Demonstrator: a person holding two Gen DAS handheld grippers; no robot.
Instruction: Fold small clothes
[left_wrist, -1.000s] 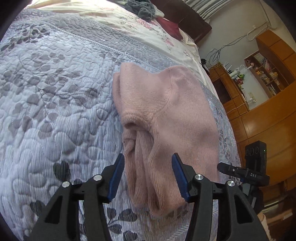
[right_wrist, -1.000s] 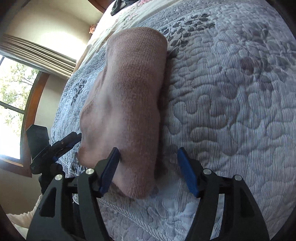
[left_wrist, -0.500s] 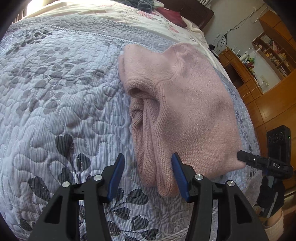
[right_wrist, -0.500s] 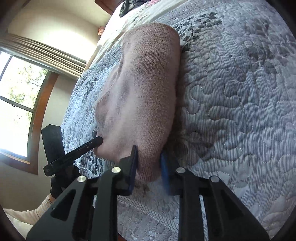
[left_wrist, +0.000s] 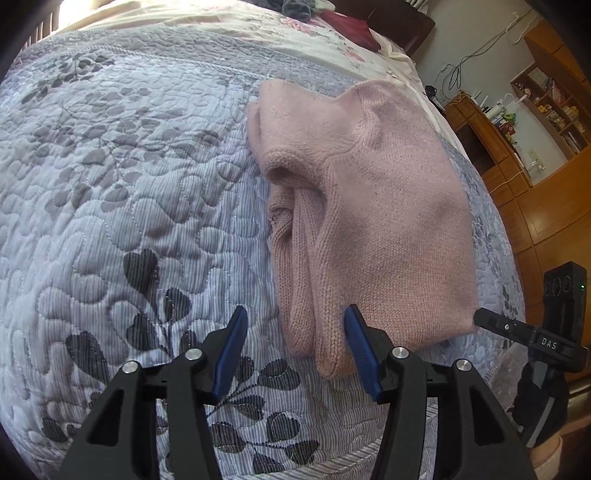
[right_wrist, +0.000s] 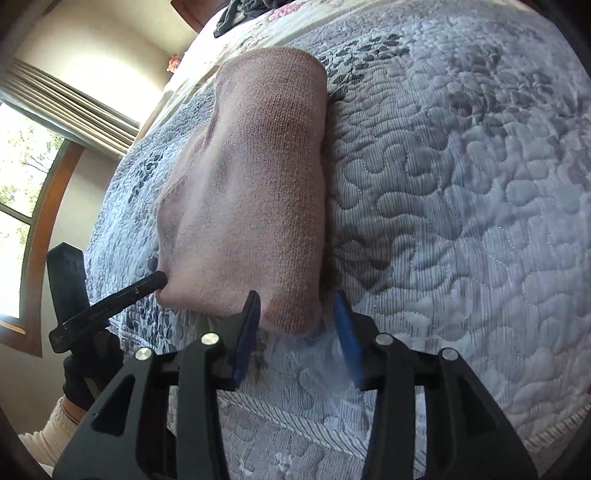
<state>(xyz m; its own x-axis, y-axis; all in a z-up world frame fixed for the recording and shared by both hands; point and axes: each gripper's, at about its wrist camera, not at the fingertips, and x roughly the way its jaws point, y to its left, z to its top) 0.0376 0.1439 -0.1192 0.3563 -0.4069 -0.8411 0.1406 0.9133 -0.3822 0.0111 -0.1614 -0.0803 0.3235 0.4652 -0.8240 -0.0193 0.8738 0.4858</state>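
A pink knit sweater lies folded on the grey-lilac quilt, its sleeves tucked along the left side. My left gripper is open, and the sleeve ends at the near edge lie loosely between its blue fingertips. In the right wrist view the sweater is a long folded bundle. My right gripper stands open around its near right corner, with both pads apart from the knit. Each gripper shows in the other's view: the right gripper and the left gripper sit at the sweater's near corners.
The quilt's edge runs just under both grippers. Beyond the quilt are a floral sheet and dark clothes. Wooden cabinets and shelves stand to the right, a window to the left.
My right gripper closed on the sweater's near corner half a second ago and has opened again. My left gripper has drawn back toward the near edge, staying open.
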